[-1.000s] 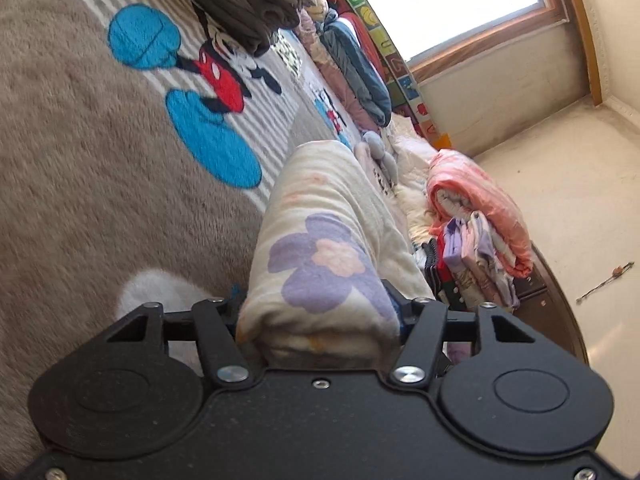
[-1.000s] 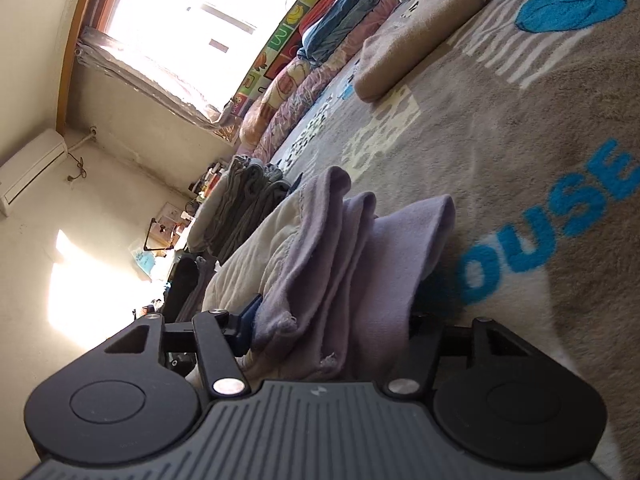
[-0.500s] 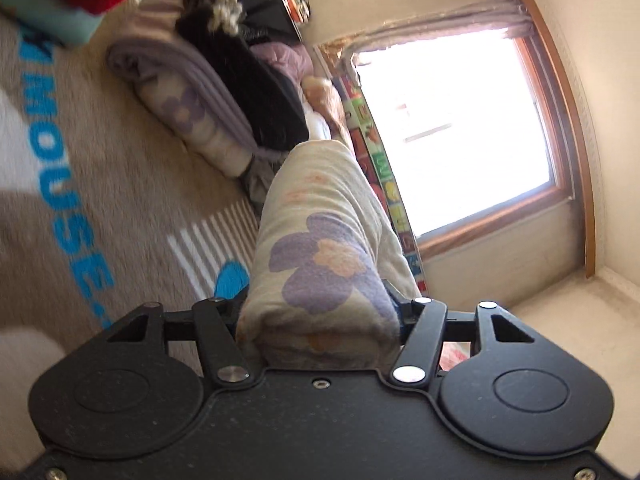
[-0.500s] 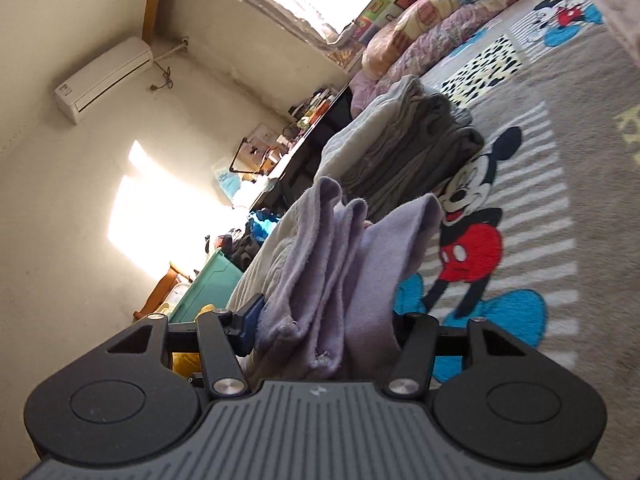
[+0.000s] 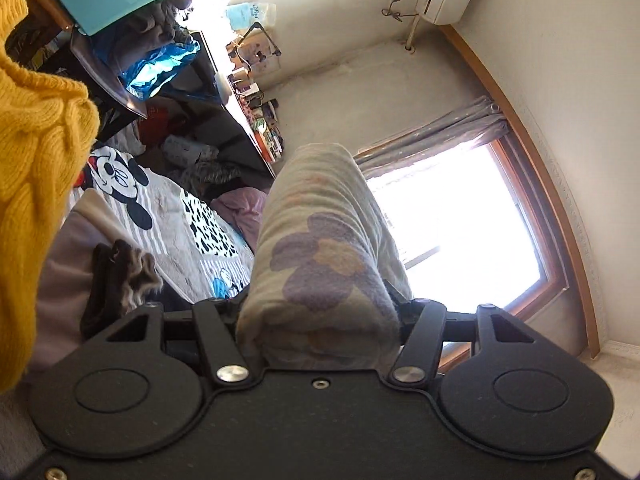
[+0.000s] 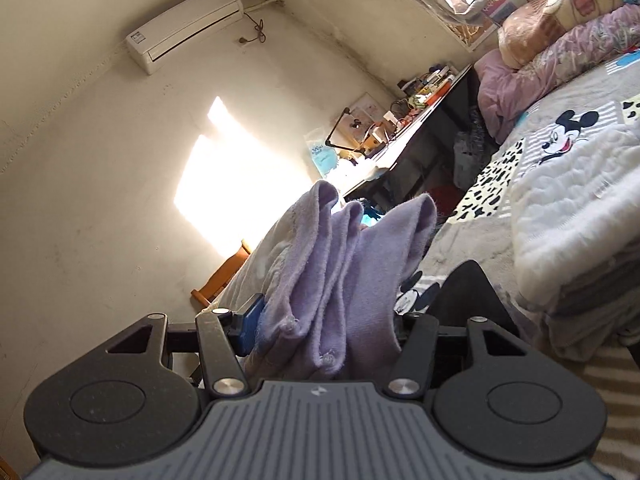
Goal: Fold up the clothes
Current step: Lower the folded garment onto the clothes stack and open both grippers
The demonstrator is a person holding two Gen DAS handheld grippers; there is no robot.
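Left gripper (image 5: 320, 312) w/ jaws clamped on folded cream fleece garment with purple flowers (image 5: 324, 248); right gripper (image 6: 326, 320) jaws grip bunched lilac fleece cloth (image 6: 344, 272), above cartoon-print bed blanket (image 6: 560, 168).

- Folded floral garment (image 5: 320, 248): soft, matt fleecy cloth.
- Lilac garment (image 6: 340, 280): fuzzy, napped cloth.
- Left gripper (image 5: 320, 320): matt black plastic, shiny metal screws.
- Yellow sweater (image 5: 36, 152): chunky knit.
- Window frame (image 5: 560, 216): smooth wood.

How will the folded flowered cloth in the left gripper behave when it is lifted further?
The flowered cloth looks thick and fleecy, so probably soft, not slippery. Its folded bundle stands up past the fingers without drooping, so it likely keeps shape.
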